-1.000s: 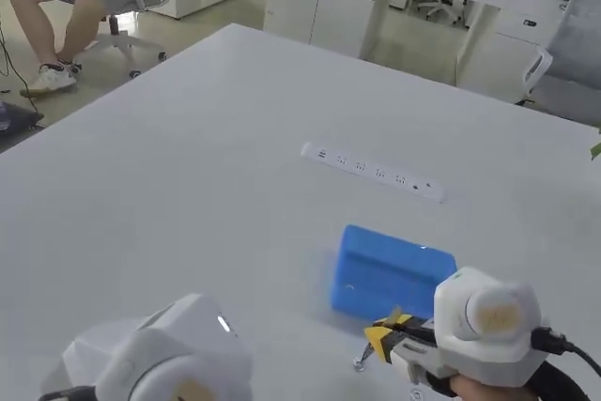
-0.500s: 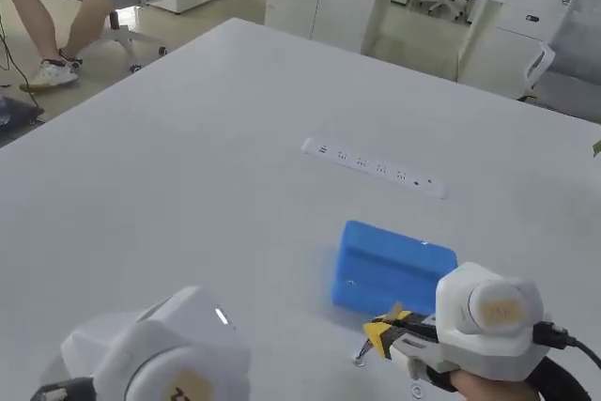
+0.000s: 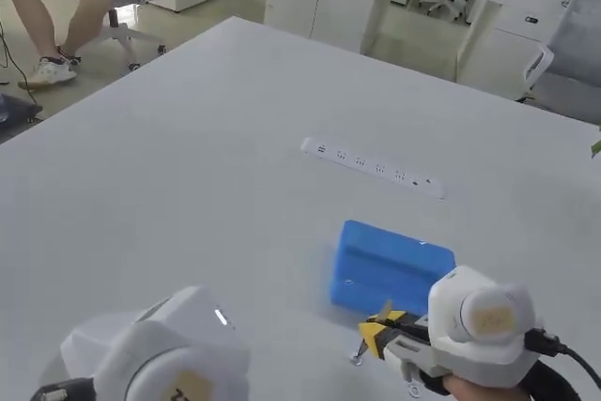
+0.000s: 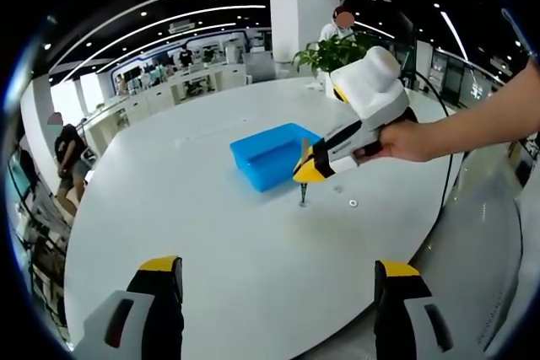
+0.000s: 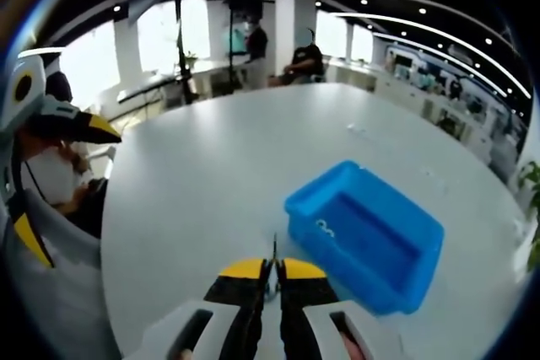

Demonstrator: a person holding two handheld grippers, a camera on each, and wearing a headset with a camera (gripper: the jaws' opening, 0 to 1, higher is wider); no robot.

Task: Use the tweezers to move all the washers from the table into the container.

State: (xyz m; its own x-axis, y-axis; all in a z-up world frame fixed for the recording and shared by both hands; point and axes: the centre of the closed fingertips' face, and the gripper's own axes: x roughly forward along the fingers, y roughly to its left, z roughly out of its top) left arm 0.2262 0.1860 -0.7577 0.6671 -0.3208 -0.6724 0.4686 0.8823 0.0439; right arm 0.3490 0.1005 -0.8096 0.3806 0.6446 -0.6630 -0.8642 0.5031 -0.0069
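Blue container point(image 5: 375, 242), maybe 1 washer point(image 5: 324, 227) inside, right claw point(image 5: 272, 270) clamping tweezers point(image 5: 274, 250)

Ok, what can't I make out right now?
Whether the tweezers grip anything: tips too small in the left gripper view, end-on in the right gripper view.
Washers left on the table: partly hidden under the right gripper in the head view, specks too small to count in the left gripper view.
Blue container contents: blurred in the head view, tiny in the right gripper view.
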